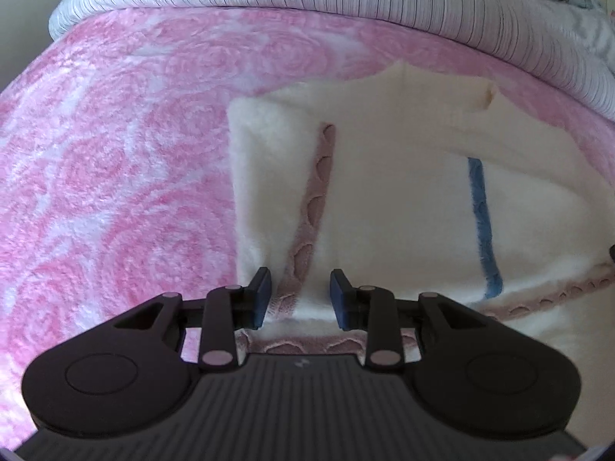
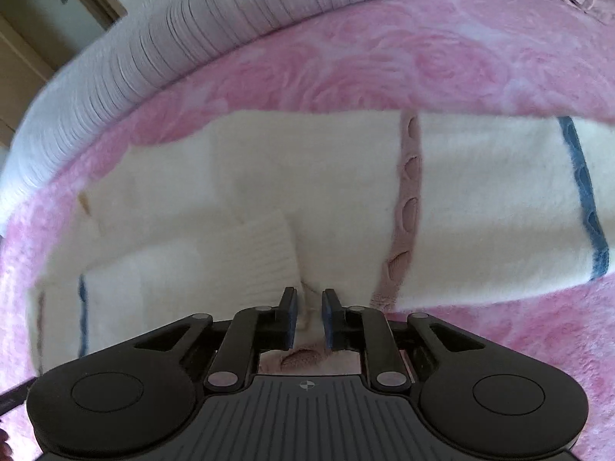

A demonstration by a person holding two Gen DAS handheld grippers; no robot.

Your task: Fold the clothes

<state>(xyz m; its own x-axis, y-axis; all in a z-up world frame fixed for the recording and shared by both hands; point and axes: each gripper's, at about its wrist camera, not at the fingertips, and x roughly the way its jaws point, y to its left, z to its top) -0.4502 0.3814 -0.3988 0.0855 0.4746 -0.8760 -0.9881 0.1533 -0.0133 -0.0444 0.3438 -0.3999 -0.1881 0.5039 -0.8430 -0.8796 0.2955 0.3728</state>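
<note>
I have the cream sweater lying partly folded on the pink blanket, and both tongs sit at its near edge. The left tongs stand fairly wide apart with nothing between the pads; the mauve band runs away from just ahead of the left pad, and the blue stripe lies well off to the right. The right tongs are narrowed with a small pucker of cream cloth between the pads, though whether they truly pinch it or only bracket it I cannot tell.

To do this fold well, I judge that both tongs should take the hem at matching depth, bite through all the layers (fleece this thick slips out of a shallow pinch), then lift together and carry the edge straight forward toward the striped bedding beyond, so the crease lands square.

Both tongs point forward and down along the bed, held low and roughly level. The ribbed cuff lies just ahead and left of the right tongs.
</note>
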